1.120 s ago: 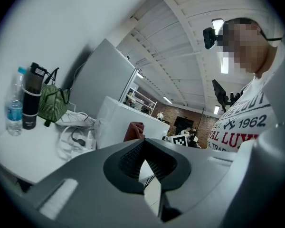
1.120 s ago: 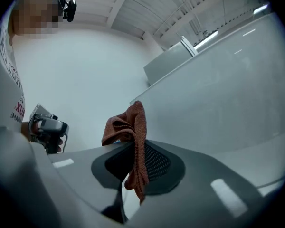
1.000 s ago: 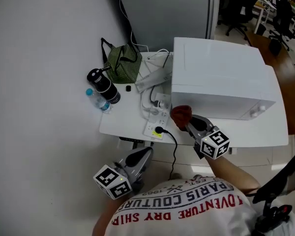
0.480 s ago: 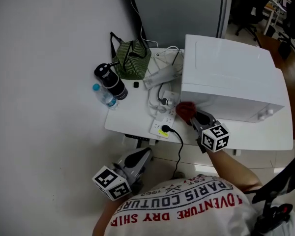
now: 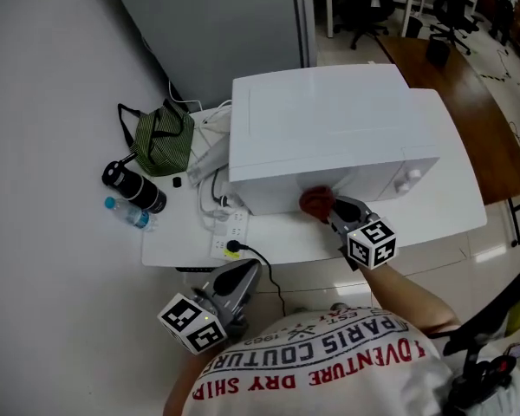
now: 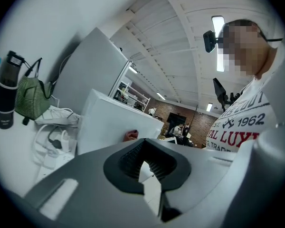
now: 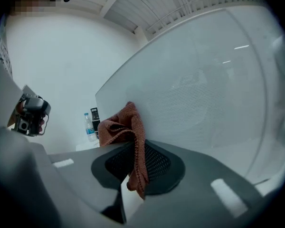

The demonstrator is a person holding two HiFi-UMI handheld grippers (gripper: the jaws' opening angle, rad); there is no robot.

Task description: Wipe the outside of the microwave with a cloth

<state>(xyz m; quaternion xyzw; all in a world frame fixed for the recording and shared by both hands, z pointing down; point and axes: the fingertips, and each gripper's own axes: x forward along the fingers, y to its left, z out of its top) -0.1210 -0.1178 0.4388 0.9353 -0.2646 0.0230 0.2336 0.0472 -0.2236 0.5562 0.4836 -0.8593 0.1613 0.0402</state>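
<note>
- We pinch the rust-red cloth [image 7: 126, 127] in our right gripper [image 7: 133, 167], jaws closed on a fold, so its bunched end presses the microwave [image 5: 321, 128] door.
- The microwave stands on the white table [image 5: 455, 211].
- Our left gripper [image 6: 145, 170], jaws together and empty, hangs below the table edge, clear of the wiping.

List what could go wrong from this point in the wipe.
1. The cloth is pinched by only one fold in the right hand-held gripper; rubbing on the microwave front may pull it free.
2. The power strip and cables lie beside the microwave; wiping that side could snag them.
</note>
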